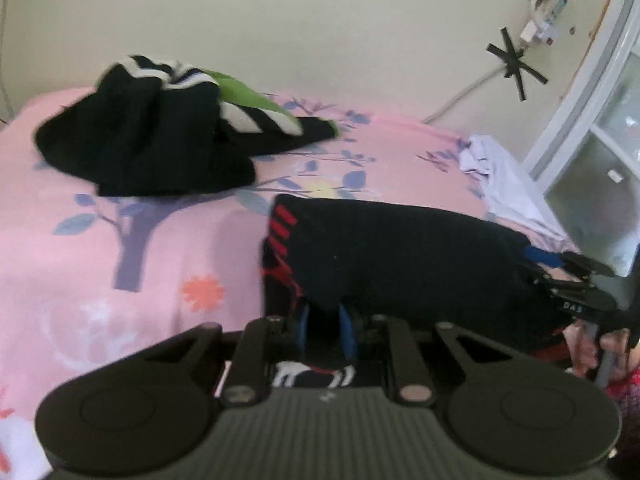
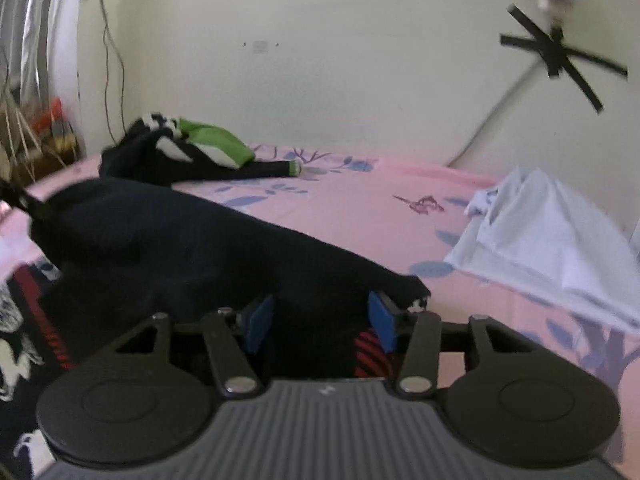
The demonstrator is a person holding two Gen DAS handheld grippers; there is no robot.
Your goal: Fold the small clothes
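A dark navy garment with red stripes is stretched between my two grippers above the pink bedsheet. My left gripper is shut on its near edge, blue pads pinching the cloth. In the right wrist view the same garment drapes over my right gripper, whose blue pads stand apart with cloth lying between them. The right gripper also shows in the left wrist view at the garment's far right end.
A heap of black, white-striped and green clothes lies at the back left of the bed. A crumpled white garment lies at the right edge. The wall behind carries black tape crosses and a cable. A window frame stands right.
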